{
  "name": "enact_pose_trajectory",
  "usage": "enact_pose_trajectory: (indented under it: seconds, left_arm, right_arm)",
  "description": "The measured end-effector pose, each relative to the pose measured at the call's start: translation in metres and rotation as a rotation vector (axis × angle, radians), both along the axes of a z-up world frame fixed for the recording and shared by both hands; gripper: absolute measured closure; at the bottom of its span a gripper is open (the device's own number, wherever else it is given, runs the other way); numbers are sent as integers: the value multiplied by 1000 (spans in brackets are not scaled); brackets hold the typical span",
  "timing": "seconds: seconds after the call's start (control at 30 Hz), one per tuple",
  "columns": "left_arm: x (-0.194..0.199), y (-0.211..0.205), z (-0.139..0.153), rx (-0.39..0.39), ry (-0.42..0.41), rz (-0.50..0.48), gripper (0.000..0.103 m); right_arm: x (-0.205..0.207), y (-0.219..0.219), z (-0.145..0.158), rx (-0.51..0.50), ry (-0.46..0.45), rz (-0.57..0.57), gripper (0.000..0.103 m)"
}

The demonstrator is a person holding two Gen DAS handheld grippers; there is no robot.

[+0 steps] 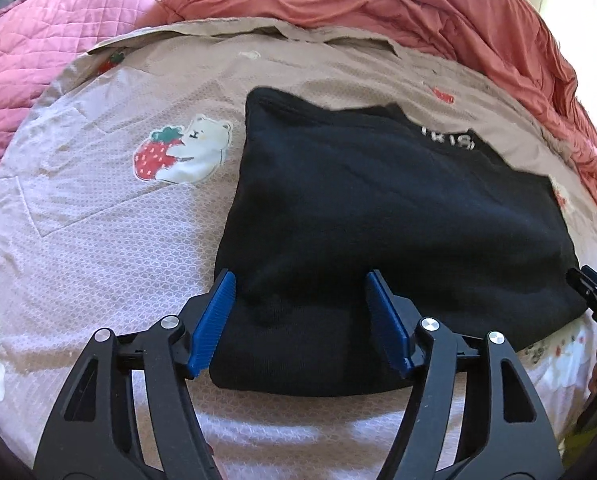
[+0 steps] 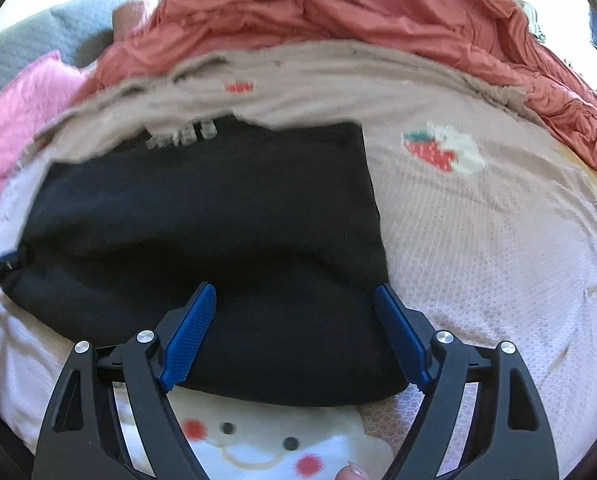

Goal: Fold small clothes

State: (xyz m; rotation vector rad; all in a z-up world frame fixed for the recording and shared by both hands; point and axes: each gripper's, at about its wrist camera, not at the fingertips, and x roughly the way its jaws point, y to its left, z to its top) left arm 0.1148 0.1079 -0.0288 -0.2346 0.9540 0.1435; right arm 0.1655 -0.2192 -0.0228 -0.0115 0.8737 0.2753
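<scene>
A black garment (image 1: 378,208) lies folded flat on the bed, with white lettering (image 1: 448,140) at its far edge. My left gripper (image 1: 300,280) is open over the garment's near left corner; its blue pads (image 1: 214,320) straddle the fold without pressing on it. In the right wrist view the same garment (image 2: 218,220) fills the middle. There my right gripper (image 2: 294,292) is open over the near right corner, pads apart on either side of the cloth. The right gripper's tip (image 1: 594,292) shows at the left view's right edge. The left gripper's tip (image 2: 2,266) shows at the right view's left edge.
The garment rests on a beige-pink sheet (image 1: 98,240) printed with bears and strawberries (image 1: 178,152). A crumpled coral blanket (image 1: 418,8) is piled along the far side. A pink quilt (image 1: 38,48) lies at the far left. A fingertip (image 2: 354,472) shows at the bottom edge.
</scene>
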Motion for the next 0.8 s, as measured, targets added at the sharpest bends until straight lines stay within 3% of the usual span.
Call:
enact_pose_trajectory:
  seconds: [0.1,0.23,0.4,0.47,0.8]
  left_arm:
    - [-2,-9,22,-31,-68,-16,44]
    - [16,-31,39,15,-96,-79,44]
    - [53,-42,9,72,8,-85,44]
    - [56,-37,-5,60,27,-82,40]
    - [45,-31,-6,17,-16,-83,39]
  right_arm:
    - [-3,13,19,32,-63,45,23]
    - [7,43,27,22,-77,110,23]
    - [32,67,-2,-35,30,108,27]
    - [41,65,-22,-48,94,97,27]
    - [31,63,-18,-38,61,97,23]
